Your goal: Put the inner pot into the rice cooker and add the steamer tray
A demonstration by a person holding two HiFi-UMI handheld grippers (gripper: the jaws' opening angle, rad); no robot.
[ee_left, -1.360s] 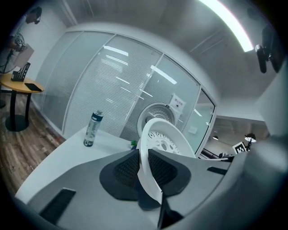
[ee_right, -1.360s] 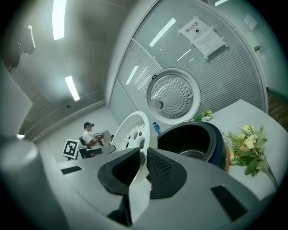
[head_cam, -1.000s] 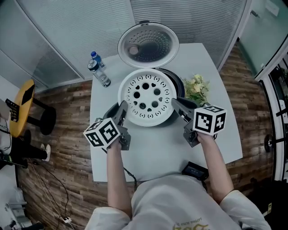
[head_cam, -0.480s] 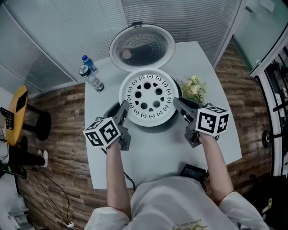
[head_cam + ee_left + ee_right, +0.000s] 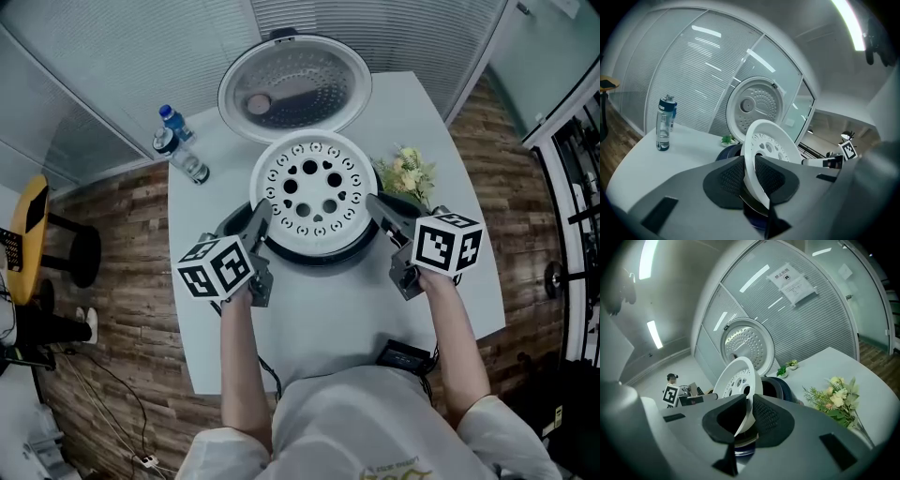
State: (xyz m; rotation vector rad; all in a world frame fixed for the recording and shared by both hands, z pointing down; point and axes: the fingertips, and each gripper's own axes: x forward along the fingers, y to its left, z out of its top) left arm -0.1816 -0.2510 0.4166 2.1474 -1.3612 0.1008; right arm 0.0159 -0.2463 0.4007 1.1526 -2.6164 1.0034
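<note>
The white steamer tray (image 5: 316,192), round with several holes, is held level over the dark rice cooker (image 5: 319,253), whose lid (image 5: 295,89) stands open behind it. My left gripper (image 5: 260,220) is shut on the tray's left rim, and my right gripper (image 5: 378,208) on its right rim. In the left gripper view the tray (image 5: 771,145) stands edge-on between the pads of the left gripper (image 5: 751,168). The right gripper view shows the tray (image 5: 736,378) pinched the same way in the right gripper (image 5: 749,413). The tray hides the cooker's inside.
A water bottle (image 5: 178,150) stands at the back left of the white table (image 5: 319,319). A bunch of flowers (image 5: 405,173) lies right of the cooker, close to my right gripper. A small black device (image 5: 405,354) sits at the near edge. Glass walls surround the table.
Both grippers have carried the tray a little away from the person and to the right. It now hangs centred over the cooker instead of offset to its left.
</note>
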